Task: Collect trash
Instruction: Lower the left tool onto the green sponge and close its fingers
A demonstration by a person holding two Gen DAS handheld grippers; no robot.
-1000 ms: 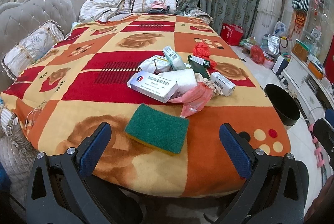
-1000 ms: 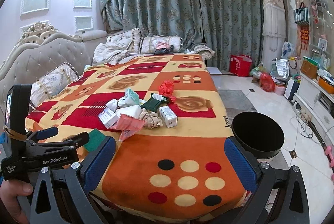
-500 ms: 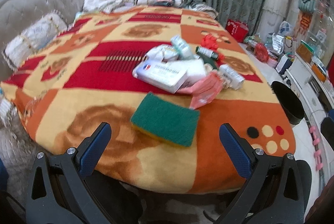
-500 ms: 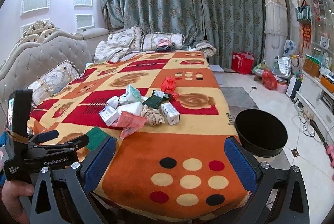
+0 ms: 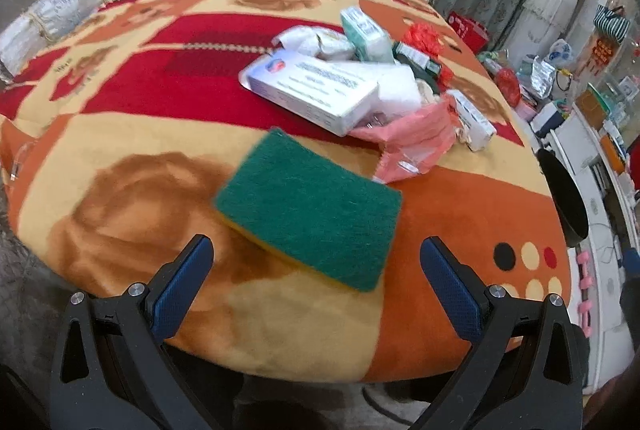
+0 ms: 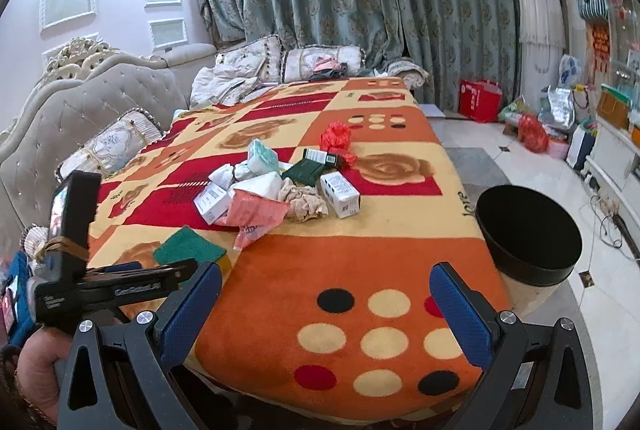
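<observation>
A green and yellow scrub sponge (image 5: 310, 207) lies on the patterned blanket (image 5: 120, 197), just ahead of my open, empty left gripper (image 5: 316, 276). Behind it is a trash pile: a white box (image 5: 310, 89), a pink plastic bag (image 5: 412, 143), a small white carton (image 5: 474, 123), crumpled tissues and a red wrapper (image 5: 422, 37). My right gripper (image 6: 326, 304) is open and empty over the blanket's near right corner. The right wrist view shows the sponge (image 6: 188, 248), the pile (image 6: 276, 189) and the left gripper (image 6: 120, 280). A black trash bin (image 6: 528, 236) stands on the floor to the right.
The blanket covers a low table (image 6: 360, 310) next to a tufted grey sofa (image 6: 80, 109) with cushions. Curtains hang behind. Bags and clutter (image 6: 532, 125) line the tiled floor at the right, near a white cabinet (image 6: 616, 153).
My left gripper has moved forward and down toward the sponge, which now looks larger and closer. The right gripper has shifted slightly forward. Both stay open.
</observation>
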